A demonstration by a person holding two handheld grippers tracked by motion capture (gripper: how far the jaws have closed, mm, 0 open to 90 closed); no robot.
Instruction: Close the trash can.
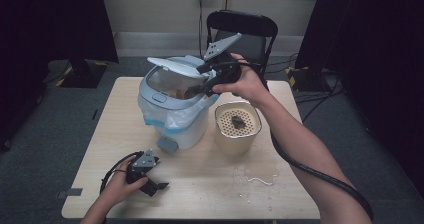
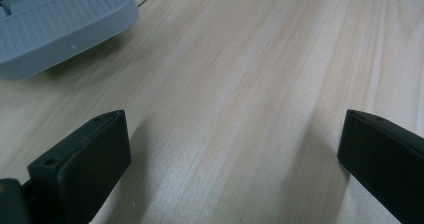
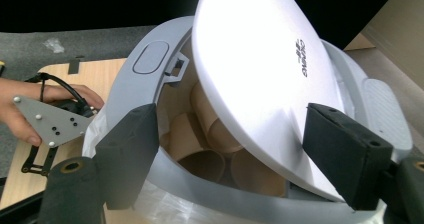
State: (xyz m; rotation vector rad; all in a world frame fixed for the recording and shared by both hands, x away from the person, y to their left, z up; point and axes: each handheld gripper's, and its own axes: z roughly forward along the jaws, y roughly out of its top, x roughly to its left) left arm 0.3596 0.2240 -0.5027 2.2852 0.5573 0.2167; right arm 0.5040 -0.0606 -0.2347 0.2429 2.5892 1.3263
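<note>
In the high view a pedal bin [image 1: 172, 111] stands at the upper middle of the wooden table [image 1: 210, 184], and the right gripper [image 1: 209, 86] hangs over its right rim with the person's hand wrapped round it, so the jaw tips are lost against the dark opening. The right gripper view gives the clearer look: its two black jaws stand wide at the lower left and lower right of the frame, nothing pressed between them, and the half-raised lid [image 3: 265, 74] slants across the gap. Under the lid, brown paper cups [image 3: 210, 149] lie piled inside; how many cannot be made out, since the lid covers the upper ones. A white liner bag [image 1: 177, 116] spills over the bin's rim.

The left gripper [image 1: 155, 186] rests low at the lower left of the table, jaws open wide over bare wood in the left gripper view, where the bin's grey pedal [image 2: 55, 24] is cut off at the upper left corner.

Right of the bin sits a cream container [image 1: 238, 126] with a perforated top carrying a small dark lump too blurred to identify
</note>
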